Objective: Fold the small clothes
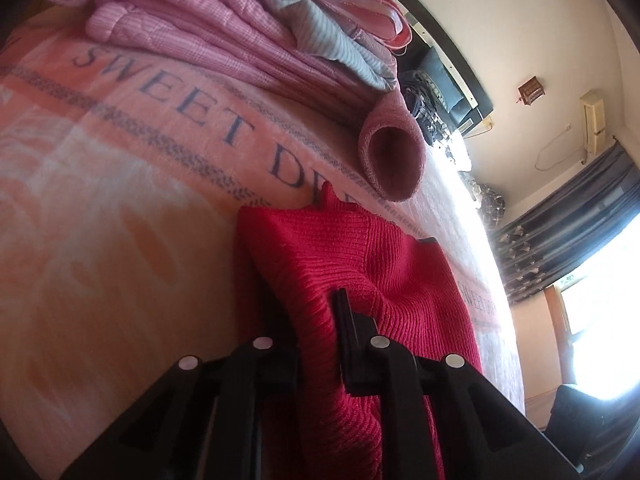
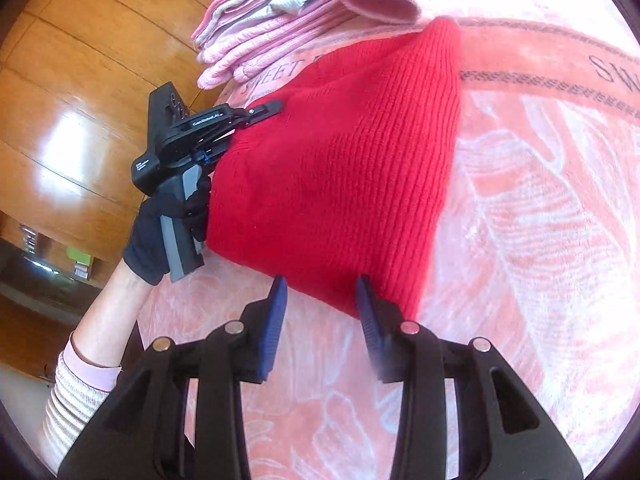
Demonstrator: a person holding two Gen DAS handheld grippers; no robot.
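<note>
While the left gripper [image 1: 316, 316] pinched the red knit garment [image 2: 340, 184] at its far edge, the right gripper [image 2: 322, 292] hung open, empty, touching its near hem; bare bed blanket [image 2: 540, 240] stretched beyond.

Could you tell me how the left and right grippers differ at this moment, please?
The left gripper is shut on a fold of the red knit garment; the right gripper is open, holding nothing. The left meets the garment at its side edge, the right at its near hem. Both are black two-finger tools over the pink blanket.
</note>
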